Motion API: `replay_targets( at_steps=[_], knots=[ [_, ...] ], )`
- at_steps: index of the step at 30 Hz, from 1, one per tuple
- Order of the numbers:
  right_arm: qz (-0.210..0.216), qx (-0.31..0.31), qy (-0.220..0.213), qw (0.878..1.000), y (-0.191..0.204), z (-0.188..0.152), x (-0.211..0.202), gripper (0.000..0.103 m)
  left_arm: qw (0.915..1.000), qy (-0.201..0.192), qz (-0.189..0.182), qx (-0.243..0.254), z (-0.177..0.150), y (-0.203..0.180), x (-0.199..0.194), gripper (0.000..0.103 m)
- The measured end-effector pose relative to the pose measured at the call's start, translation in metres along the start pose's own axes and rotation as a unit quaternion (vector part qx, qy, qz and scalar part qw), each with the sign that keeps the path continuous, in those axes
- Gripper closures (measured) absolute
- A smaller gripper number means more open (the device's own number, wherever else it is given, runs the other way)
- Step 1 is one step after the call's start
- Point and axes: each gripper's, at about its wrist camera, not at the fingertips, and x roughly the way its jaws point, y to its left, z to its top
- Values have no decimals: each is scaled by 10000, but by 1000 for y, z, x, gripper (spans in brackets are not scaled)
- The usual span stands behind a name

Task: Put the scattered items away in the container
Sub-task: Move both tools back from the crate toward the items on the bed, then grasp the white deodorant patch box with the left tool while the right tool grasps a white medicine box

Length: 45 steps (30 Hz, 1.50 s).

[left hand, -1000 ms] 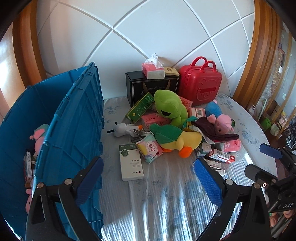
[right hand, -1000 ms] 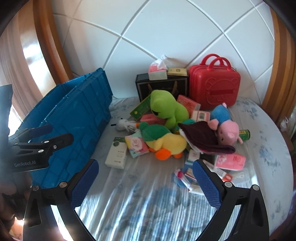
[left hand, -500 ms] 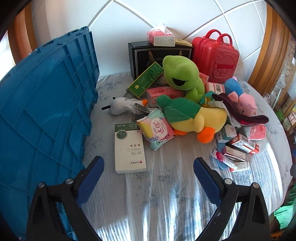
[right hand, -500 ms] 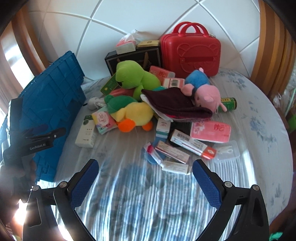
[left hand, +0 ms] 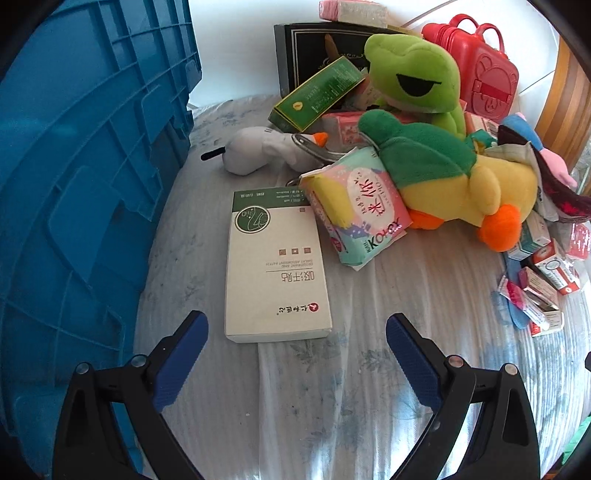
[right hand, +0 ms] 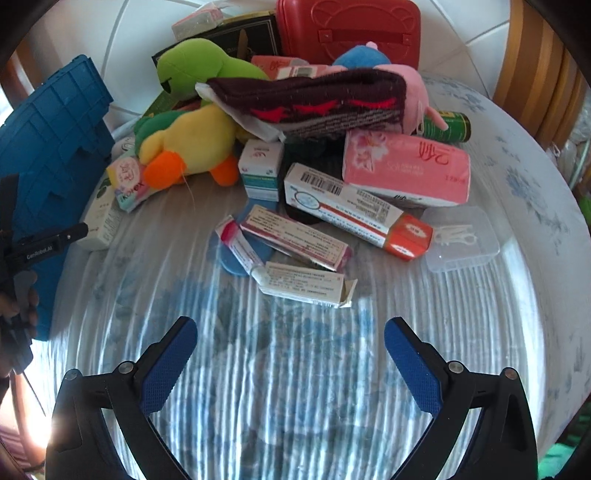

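The blue crate (left hand: 81, 177) fills the left of the left wrist view and shows as a blue wall (right hand: 48, 147) in the right wrist view. My left gripper (left hand: 295, 354) is open, just short of a flat white box (left hand: 275, 273) lying on the cloth. Behind it sit a Kotex pack (left hand: 362, 210), a yellow duck plush (left hand: 465, 188), a green frog plush (left hand: 413, 74) and a white plush (left hand: 258, 151). My right gripper (right hand: 288, 358) is open and empty, short of a torn white carton (right hand: 306, 284), a red-striped carton (right hand: 295, 236) and a long medicine box (right hand: 354, 210).
A red toy suitcase (right hand: 347, 29) and a black box (left hand: 314, 51) stand at the back. A pink tissue pack (right hand: 406, 170), a clear plastic case (right hand: 461, 240), a green can (right hand: 447, 127) and a dark sock (right hand: 314, 103) lie right. A hand (right hand: 18, 295) holds the left gripper.
Both grippers have come down and forward towards the items. The left one has closed in on the white box beside the crate; the right one on the small cartons.
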Motion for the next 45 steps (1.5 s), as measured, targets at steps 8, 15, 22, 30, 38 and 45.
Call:
replay_targets(
  at_steps=[8,15,22,30,38,45],
  knots=[
    [-83,0,214,9997,-1,-11,49,0,9999,8,140,-50,1,8,46,7],
    [-324,-61,68,9994,-4,-9,70,0,10000,-51,2,-37,2,6,72,20],
    [-606,-179,-144,9979,-5,1,76,13,9997,-212,-102,-70,-3,8,72,23],
    [-611,-321,-143,9975,-2,-1,70,27,9998,-182,-101,-59,-8,7,71,23],
    [-512,-304,-40,9982,-7,-11,56,27,9998,-143,-38,-129,-11,12,55,23],
    [-536,-243,-38,9983,-14,-20,36,27,9997,-153,2,-214,-11,12,40,25]
  ],
)
